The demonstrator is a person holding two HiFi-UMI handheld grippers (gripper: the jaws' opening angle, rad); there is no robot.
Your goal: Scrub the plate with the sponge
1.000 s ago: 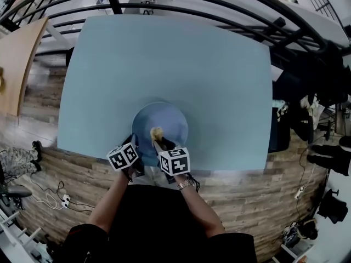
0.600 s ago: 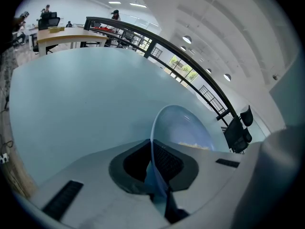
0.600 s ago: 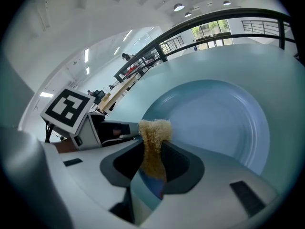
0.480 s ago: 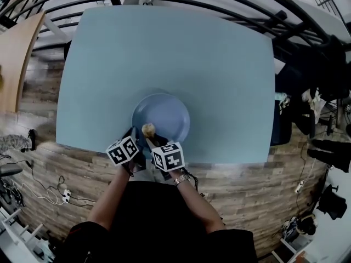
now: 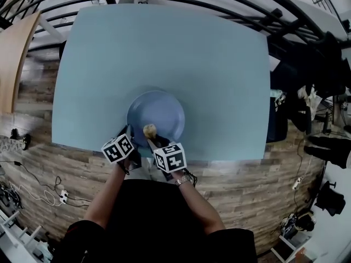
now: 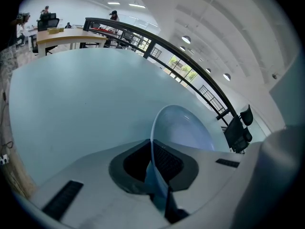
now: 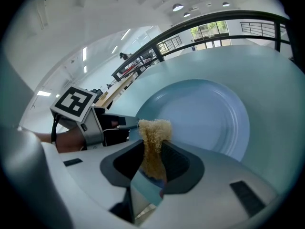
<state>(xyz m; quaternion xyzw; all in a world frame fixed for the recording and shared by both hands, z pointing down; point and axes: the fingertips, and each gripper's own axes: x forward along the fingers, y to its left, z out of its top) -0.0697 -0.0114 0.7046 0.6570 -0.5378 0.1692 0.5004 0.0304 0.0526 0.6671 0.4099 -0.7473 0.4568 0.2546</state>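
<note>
The pale blue counter (image 5: 164, 48) spreads out in front of you. The round blue plate (image 5: 159, 109) lies flat on it, close to the edge nearest you. Your left gripper (image 5: 131, 140) has its jaws pressed on the plate's near-left rim, the thin edge caught between them. Your right gripper (image 5: 153, 137) pinches the tan sponge (image 5: 149, 130), whose tip sticks out over the plate's near side. Each gripper's cube shows black-and-white square markers.

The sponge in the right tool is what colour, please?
Tan-yellow sponge, clearest in the right gripper view.
</note>
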